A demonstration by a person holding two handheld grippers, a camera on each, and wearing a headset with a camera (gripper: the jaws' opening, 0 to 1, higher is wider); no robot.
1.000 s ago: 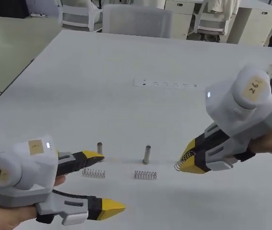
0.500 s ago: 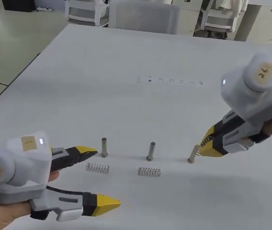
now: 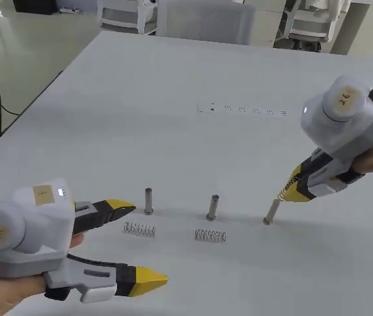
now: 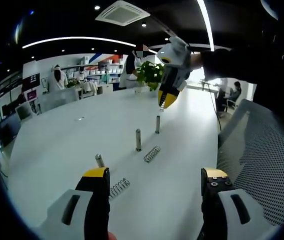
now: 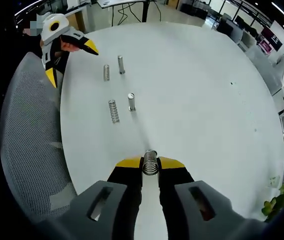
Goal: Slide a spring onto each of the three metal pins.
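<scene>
Three metal pins stand in a row on the white table: left pin [image 3: 149, 201], middle pin [image 3: 212, 207], right pin [image 3: 272, 212], which looks tilted. One loose spring [image 3: 139, 229] lies in front of the left pin and a second spring [image 3: 210, 235] in front of the middle pin. My right gripper [image 3: 291, 192] is shut on a third spring [image 5: 150, 164], whose lower end hangs just at the right pin's top. At the near left my left gripper [image 3: 140, 245] is open, with nothing between its jaws, close to the left pin [image 4: 99, 160] and left spring [image 4: 119, 186].
The white table [image 3: 173, 118] runs far back, with a flush socket strip [image 3: 242, 109] in its middle. Grey chairs [image 3: 202, 20] stand beyond the far edge. A mesh chair [image 4: 262, 150] sits beside the near edge.
My right gripper lifted up and to the right with its spring, uncovering the right pin, and now holds the spring at that pin's top. The left gripper stayed open in place.
</scene>
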